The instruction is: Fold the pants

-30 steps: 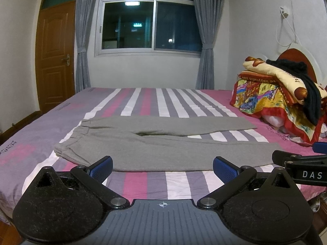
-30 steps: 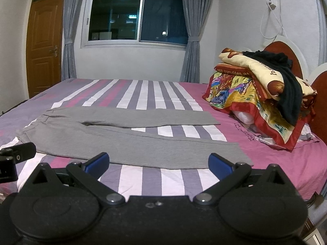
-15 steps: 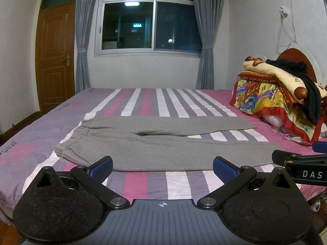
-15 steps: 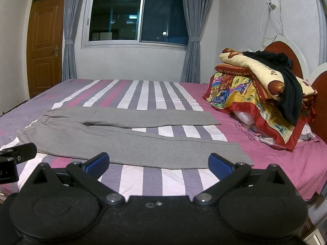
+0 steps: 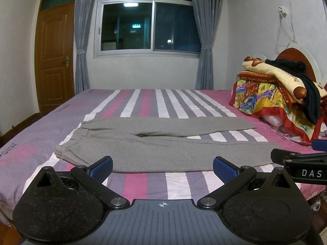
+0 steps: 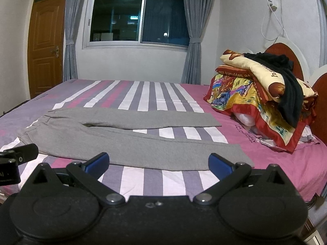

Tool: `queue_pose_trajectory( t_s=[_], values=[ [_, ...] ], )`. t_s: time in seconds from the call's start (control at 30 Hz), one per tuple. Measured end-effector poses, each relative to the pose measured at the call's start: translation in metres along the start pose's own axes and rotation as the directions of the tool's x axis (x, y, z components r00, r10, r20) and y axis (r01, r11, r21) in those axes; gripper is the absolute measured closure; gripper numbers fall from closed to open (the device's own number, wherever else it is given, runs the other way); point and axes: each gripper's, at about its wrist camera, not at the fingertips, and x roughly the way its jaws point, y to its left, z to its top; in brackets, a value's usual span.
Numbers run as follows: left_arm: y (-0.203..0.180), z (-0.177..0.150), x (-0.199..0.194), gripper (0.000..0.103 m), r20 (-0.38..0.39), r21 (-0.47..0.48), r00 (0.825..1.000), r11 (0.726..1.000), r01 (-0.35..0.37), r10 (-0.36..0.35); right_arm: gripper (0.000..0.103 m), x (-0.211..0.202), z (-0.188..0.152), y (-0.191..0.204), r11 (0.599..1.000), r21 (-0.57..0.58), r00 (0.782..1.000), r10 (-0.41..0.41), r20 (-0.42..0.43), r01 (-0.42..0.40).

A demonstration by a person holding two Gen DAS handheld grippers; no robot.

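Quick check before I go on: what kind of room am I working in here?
A home bedroom, most likely. A large bed with a striped sheet fills the view, folded quilts are stacked against a headboard, and the grey pants lie spread on the bed.

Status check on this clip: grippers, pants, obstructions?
Left gripper open, empty. Right gripper open, empty. Grey pants flat on bed, unfolded. Nothing blocking.

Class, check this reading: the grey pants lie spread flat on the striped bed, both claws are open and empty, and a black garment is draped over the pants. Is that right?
Not quite. The black garment is draped over the pile of colourful bedding by the headboard, not over the grey pants, as the right wrist view shows. The pants do lie flat on the striped bed, and the left claw and right claw are open and empty.
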Motion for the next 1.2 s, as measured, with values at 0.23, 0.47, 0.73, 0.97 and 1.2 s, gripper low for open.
queue_pose_trajectory(
  t_s=[0.23,0.47,0.73,0.97,1.2],
  values=[
    [0.0,0.001,-0.001,0.0,0.001,0.002,1.0,1.0,-0.001,0.001,0.0,-0.001,0.001,0.001,1.0,0.0,1.0,0.002,0.002,-0.002],
    [0.0,0.0,-0.001,0.0,0.003,0.003,1.0,1.0,0.0,0.0,0.0,-0.001,0.001,0.001,1.0,0.001,1.0,0.002,0.003,-0.002],
    [0.001,0.001,-0.001,0.0,0.003,0.003,1.0,1.0,-0.001,0.001,0.0,-0.001,0.001,0.001,1.0,0.001,1.0,0.002,0.002,-0.002],
    [0.0,0.001,-0.001,0.0,0.002,0.004,1.0,1.0,-0.001,0.001,0.0,-0.001,0.0,0.002,1.0,0.002,1.0,0.003,0.001,-0.003],
    [0.023,0.021,0.019,0.0,0.03,-0.007,0.999,1.0,-0.008,0.009,0.0,0.017,0.025,0.009,0.998,-0.015,0.996,0.058,0.066,-0.057]
  ],
)
